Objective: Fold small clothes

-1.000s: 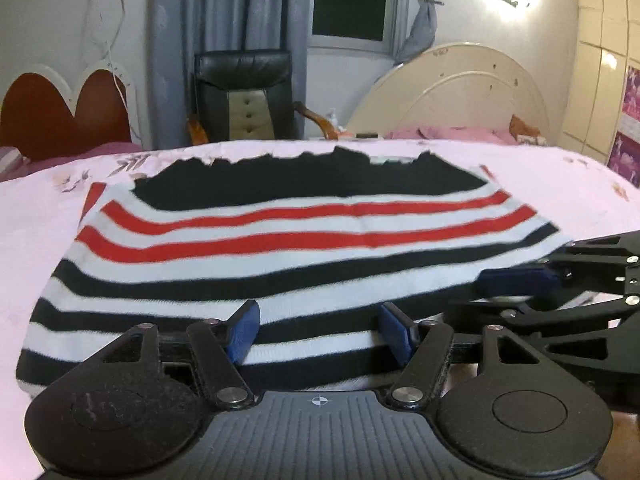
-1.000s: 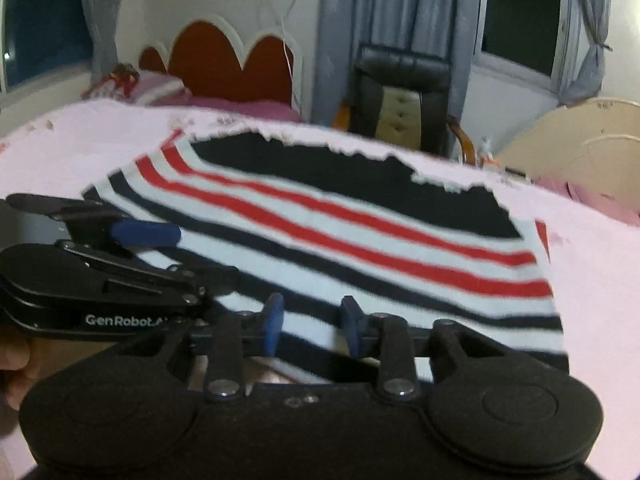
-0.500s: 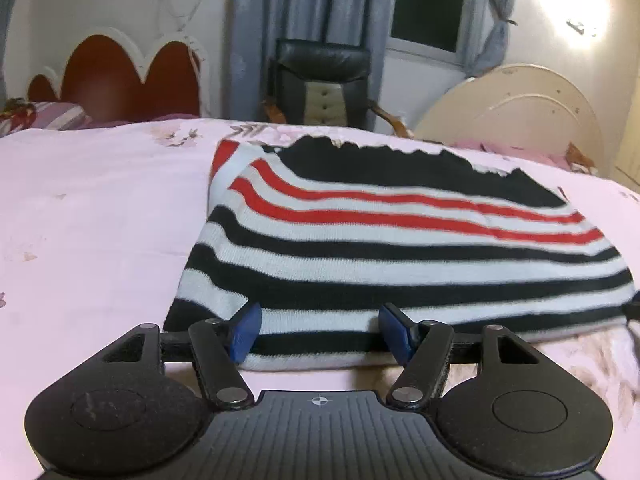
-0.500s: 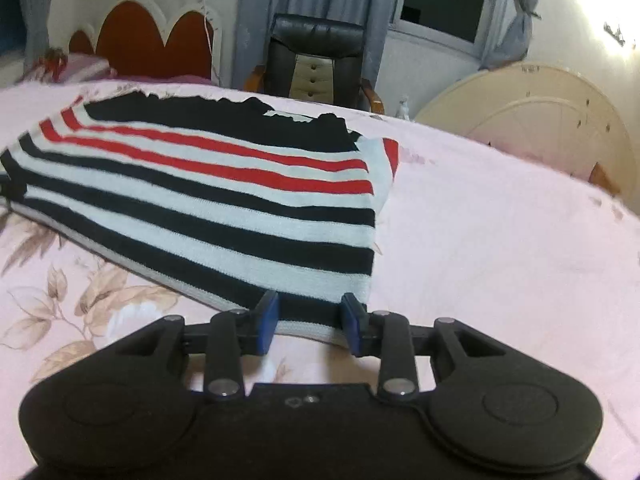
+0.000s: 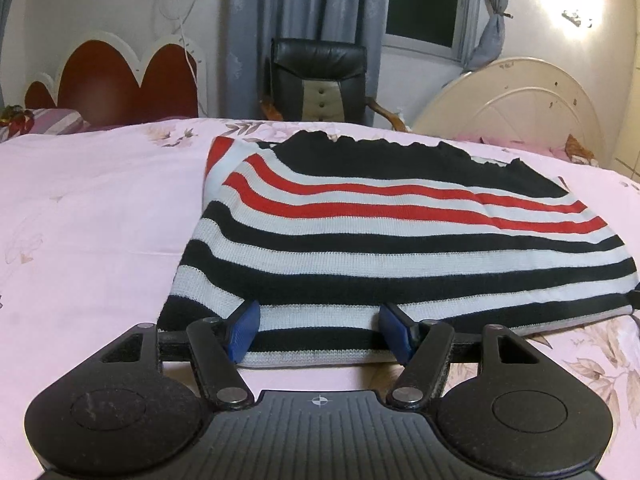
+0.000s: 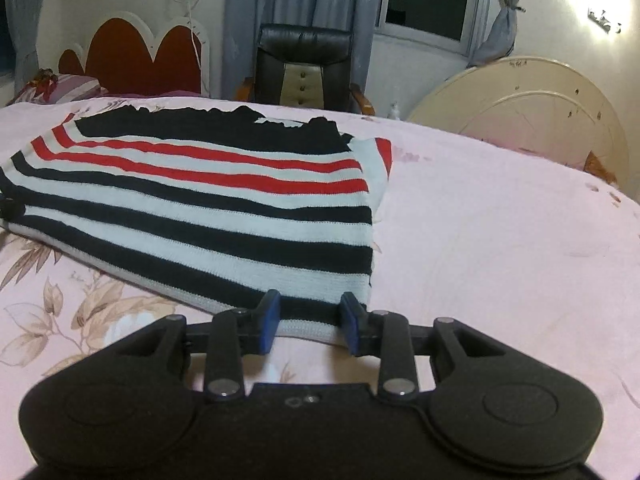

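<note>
1. A striped sweater (image 5: 360, 240) lies folded flat on a pink bedspread (image 5: 80, 220).
2. The left gripper (image 5: 320, 330) sits at the sweater's near hem by its left corner, blue pads (image 5: 242, 332) apart, nothing clamped.
3. The right gripper (image 6: 308, 322) sits at the near right corner, pads (image 6: 268, 320) narrower but apart, hem edge between them, not pinched.
4. A black chair (image 6: 304, 68) stands beyond the bed.

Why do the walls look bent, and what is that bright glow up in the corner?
Left wrist view: the fisheye lens curves the room's edges, and a wall lamp blows out to white glare at upper right. Right wrist view: same bending, the lamp at the rim, the striped sweater fairly sharp.
</note>
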The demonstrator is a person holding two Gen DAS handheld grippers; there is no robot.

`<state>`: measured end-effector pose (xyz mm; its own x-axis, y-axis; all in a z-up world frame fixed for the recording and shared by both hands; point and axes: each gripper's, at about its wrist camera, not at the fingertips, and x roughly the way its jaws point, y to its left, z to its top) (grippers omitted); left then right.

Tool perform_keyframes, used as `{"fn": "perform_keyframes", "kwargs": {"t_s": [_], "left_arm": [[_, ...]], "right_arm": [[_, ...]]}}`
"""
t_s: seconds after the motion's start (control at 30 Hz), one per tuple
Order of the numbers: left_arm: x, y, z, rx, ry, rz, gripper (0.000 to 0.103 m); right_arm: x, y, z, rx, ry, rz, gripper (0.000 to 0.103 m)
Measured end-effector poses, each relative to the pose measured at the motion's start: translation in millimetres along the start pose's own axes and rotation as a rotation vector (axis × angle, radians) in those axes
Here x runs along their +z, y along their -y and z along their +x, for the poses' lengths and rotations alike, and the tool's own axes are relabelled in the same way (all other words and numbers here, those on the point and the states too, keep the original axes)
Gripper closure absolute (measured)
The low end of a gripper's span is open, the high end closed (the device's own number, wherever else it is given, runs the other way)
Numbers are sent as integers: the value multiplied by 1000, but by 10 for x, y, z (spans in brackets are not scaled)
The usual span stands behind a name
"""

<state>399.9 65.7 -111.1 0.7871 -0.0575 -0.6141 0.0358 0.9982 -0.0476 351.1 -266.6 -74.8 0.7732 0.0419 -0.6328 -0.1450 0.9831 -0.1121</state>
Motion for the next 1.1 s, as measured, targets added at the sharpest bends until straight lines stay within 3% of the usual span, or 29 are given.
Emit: {"fn": "perform_keyframes", "kwargs": {"t_s": [0.33,0.47,0.53,0.57,0.67,0.8,0.87,0.9,1.1], "left_arm": [[14,34,-4,8,-18,42,37],[108,-60,-61,-31,-60,-3,36],[91,-175,-220,-43,-51,-76,36],[54,-239,-321,-56,-37,-110,36],[-171,-486,-565,-83,-16,-263,36],[-553,-822,-619,-187,-16,-601,36],[-666,-910,-612,-229,22,-734,36],[-692,-943,-579,-244,31,-785,36],[-585,-940,-258,-259,61,-871,37]], "right_arm": [[77,-22,21,-11,-36,6,70],[168,-1,52,1,-84,7,70],[234,73,38,31,-121,45,68],[275,102,-18,41,-133,65,62],[221,143,-458,86,-4,110,56],[-21,106,-757,187,18,167,64],[-109,47,-795,208,5,196,86],[-136,26,-793,222,-7,223,90],[-90,-73,-680,269,-30,321,91]]}}
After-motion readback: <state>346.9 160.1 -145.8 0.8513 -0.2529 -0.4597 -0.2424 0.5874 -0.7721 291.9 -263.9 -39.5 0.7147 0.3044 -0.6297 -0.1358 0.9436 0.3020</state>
